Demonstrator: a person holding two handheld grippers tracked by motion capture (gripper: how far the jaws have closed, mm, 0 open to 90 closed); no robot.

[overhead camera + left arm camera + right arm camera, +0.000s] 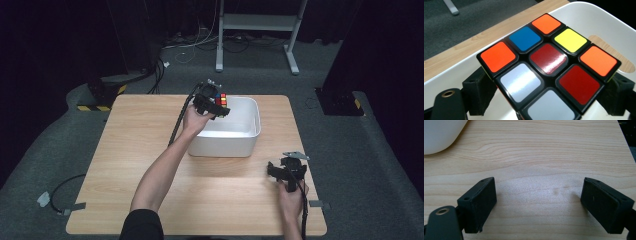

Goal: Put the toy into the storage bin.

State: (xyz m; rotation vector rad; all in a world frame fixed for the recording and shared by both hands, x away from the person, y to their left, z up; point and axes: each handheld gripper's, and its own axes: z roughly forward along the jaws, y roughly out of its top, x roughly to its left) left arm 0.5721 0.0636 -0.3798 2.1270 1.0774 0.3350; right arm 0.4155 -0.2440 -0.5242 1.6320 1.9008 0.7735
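Left gripper point(220, 106) clamps multicoloured plastic puzzle cube point(549, 67) over white plastic bin point(250, 131); right gripper point(539, 205), jaws apart, rests w/ nothing between.

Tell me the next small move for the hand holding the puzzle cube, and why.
Probably lower the left gripper a little further into the white bin, then open the jaws. The puzzle cube is clamped between them above the bin's rim, not yet resting on its floor. The right gripper sits open over bare table, well clear of the bin.
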